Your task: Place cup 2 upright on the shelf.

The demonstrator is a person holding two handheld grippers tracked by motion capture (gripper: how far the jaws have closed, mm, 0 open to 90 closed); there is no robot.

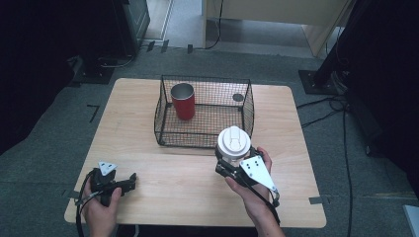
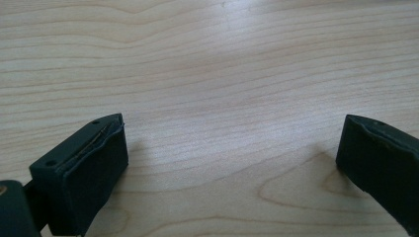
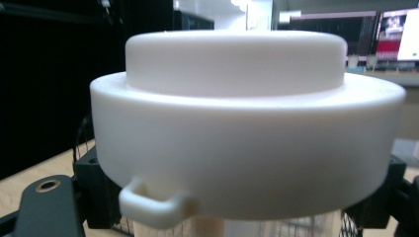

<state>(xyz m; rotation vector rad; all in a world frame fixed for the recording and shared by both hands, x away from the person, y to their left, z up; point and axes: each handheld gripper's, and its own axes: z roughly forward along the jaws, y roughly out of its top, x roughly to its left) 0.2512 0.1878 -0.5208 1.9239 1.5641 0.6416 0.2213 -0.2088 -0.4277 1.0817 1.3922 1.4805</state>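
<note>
High view: seemingly unlabelled white-lidded cup (image 1: 233,143)

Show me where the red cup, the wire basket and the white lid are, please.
red cup (image 1: 184,106), high view, on its red side wall.
wire basket (image 1: 203,144), high view, on its front wall.
white lid (image 1: 233,140), high view, on its top face.

One wire basket (image 1: 203,111), one red cup (image 1: 183,101), one white-lidded cup (image 1: 233,142), two grippers (image 1: 129,180) (image 1: 223,165).
</note>
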